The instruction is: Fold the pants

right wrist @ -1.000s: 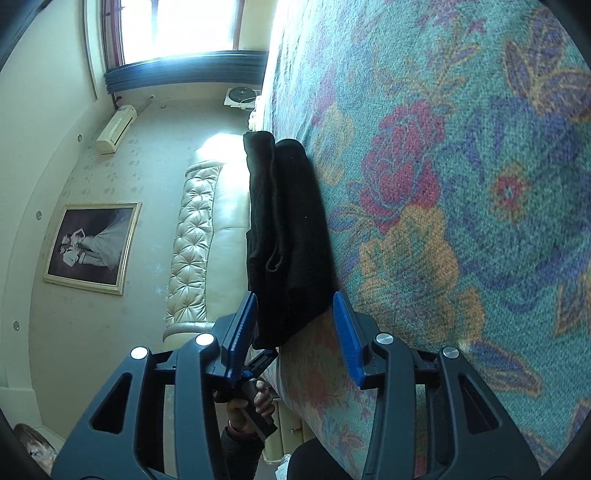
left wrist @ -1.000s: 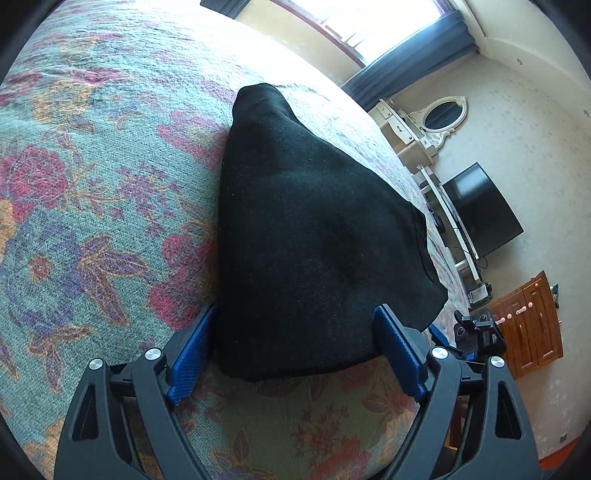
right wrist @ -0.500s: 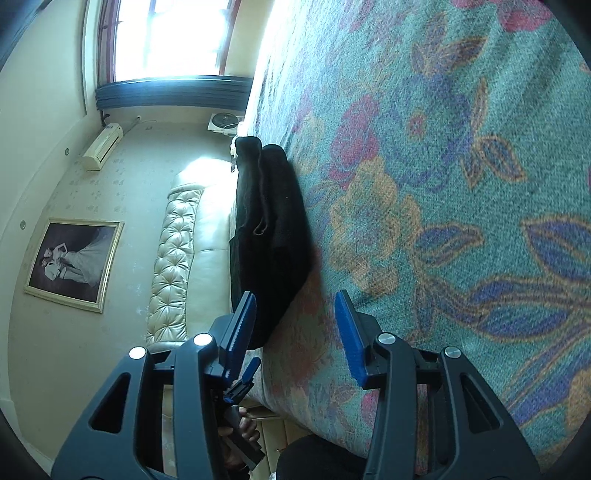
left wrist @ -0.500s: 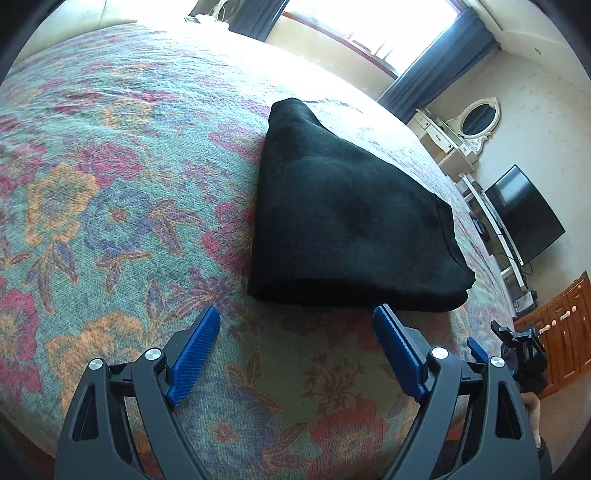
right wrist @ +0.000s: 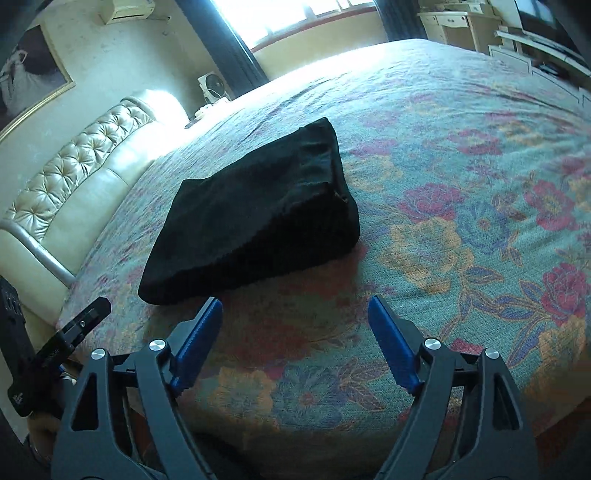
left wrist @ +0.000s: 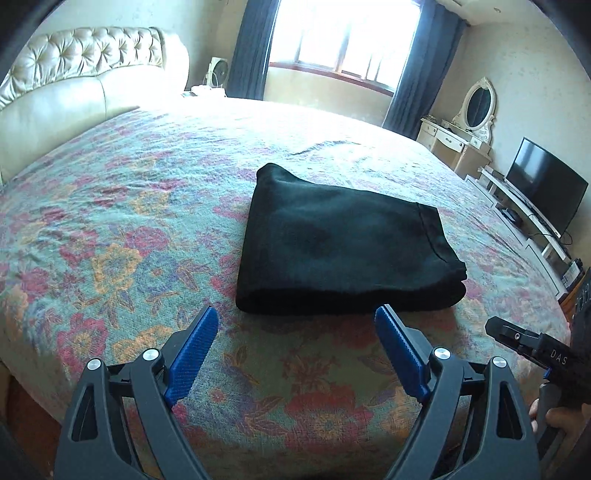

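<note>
Both grippers, left gripper (left wrist: 297, 332) and right gripper (right wrist: 295, 325), hover spread-jawed before folded pants (left wrist: 343, 240).

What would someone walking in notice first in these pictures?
A compact bundle of folded black pants sits alone in the middle of a big bed, on a bedspread loud with red, gold and blue flowers. Close to the cameras, two pairs of blue-padded fingers, the left gripper and the right gripper, hang open just short of the pants, touching nothing. Behind the bed a bright window glares between dark curtains.
</note>
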A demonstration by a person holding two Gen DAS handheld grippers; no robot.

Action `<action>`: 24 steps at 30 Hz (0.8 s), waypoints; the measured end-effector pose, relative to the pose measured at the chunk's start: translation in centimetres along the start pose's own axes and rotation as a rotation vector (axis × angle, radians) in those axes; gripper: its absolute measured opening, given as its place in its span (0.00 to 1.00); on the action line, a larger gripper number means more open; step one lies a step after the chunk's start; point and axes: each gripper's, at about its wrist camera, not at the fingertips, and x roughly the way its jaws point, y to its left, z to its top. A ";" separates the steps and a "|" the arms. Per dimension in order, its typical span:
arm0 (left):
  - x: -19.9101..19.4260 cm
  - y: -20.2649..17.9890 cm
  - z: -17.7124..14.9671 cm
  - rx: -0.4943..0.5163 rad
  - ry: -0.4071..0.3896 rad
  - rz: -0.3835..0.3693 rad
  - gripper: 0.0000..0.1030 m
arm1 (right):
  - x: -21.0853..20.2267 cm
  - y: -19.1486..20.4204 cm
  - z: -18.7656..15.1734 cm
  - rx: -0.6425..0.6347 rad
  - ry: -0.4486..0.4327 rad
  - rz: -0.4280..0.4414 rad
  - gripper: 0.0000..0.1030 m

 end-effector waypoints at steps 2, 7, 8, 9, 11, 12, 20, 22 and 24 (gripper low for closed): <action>-0.3 -0.5 0.1 0.016 -0.014 0.018 0.83 | -0.2 1.4 -0.3 -0.060 -0.018 -0.026 0.79; -1.1 -1.0 0.2 0.014 -0.036 0.043 0.83 | -0.7 2.8 -0.7 -0.115 -0.030 -0.039 0.79; -1.1 -1.1 0.2 0.020 -0.041 0.042 0.83 | -0.7 2.9 -0.7 -0.118 -0.031 -0.040 0.79; -1.1 -1.1 0.2 0.027 -0.041 0.050 0.83 | -0.7 3.0 -0.6 -0.119 -0.032 -0.042 0.79; -0.9 -1.1 0.2 0.033 -0.033 0.063 0.83 | -0.7 3.1 -0.6 -0.121 -0.031 -0.045 0.79; -0.9 -1.1 0.2 0.029 -0.032 0.064 0.83 | -0.8 3.1 -0.6 -0.121 -0.032 -0.048 0.79; -0.9 -0.9 0.3 0.010 -0.033 0.087 0.83 | -1.2 3.3 -0.9 -0.139 -0.038 -0.064 0.80; -1.0 -1.3 0.3 0.025 -0.040 0.102 0.83 | -1.2 3.6 -0.9 -0.147 -0.034 -0.065 0.80; -1.2 -1.5 0.3 0.036 -0.054 0.094 0.83 | -1.2 3.6 -1.0 -0.147 -0.036 -0.064 0.80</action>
